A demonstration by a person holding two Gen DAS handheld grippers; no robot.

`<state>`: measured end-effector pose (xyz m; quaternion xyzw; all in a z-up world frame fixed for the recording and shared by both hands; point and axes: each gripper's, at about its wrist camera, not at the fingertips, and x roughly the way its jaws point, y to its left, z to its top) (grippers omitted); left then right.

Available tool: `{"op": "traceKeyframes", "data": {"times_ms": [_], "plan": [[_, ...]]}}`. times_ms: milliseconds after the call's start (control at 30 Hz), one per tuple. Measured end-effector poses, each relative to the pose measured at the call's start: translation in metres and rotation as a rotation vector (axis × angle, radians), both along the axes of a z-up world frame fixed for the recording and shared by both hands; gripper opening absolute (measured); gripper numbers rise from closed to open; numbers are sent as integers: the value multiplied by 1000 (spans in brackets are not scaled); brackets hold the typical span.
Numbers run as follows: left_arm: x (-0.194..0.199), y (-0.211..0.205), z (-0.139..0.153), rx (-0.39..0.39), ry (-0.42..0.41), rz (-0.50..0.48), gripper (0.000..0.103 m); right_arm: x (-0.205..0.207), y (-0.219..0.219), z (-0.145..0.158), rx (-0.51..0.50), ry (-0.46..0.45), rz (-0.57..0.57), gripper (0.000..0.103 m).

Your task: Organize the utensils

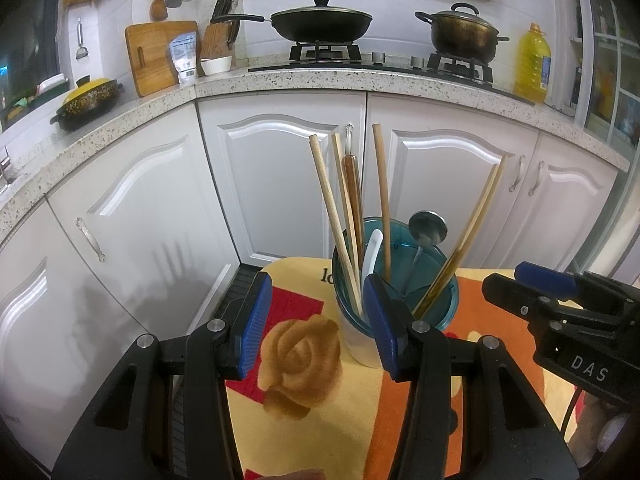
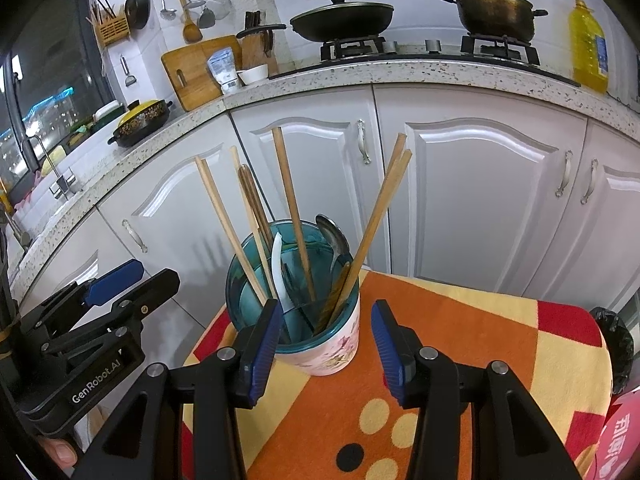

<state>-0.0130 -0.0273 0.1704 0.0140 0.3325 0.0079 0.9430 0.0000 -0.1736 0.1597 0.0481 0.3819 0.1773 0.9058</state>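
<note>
Right wrist view shows a teal-rimmed utensil cup (image 2: 316, 320) with a floral base standing on the patterned cloth (image 2: 460, 340), holding wooden chopsticks (image 2: 294, 216), a metal spoon (image 2: 334, 236) and a white spoon (image 2: 280, 276), handles fanning upward. "GenRobot.AI" marks the left gripper (image 2: 116, 284); "DAS" marks the right gripper (image 1: 532, 280). Both grippers' jaws stand apart, empty.

A teal translucent utensil cup (image 2: 294, 292) with a pink floral base holds tan wooden chopsticks (image 2: 294, 216) and a white spoon (image 2: 280, 276) on an orange, yellow and red patterned cloth (image 2: 460, 344); blue-padded black claws.
</note>
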Motion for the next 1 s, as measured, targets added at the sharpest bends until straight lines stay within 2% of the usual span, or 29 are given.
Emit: {"op": "traceKeyframes", "data": {"times_ms": [1000], "plan": [[3, -3, -5, -30, 19, -6, 47, 0, 4, -8, -9, 21, 11, 46]]}}
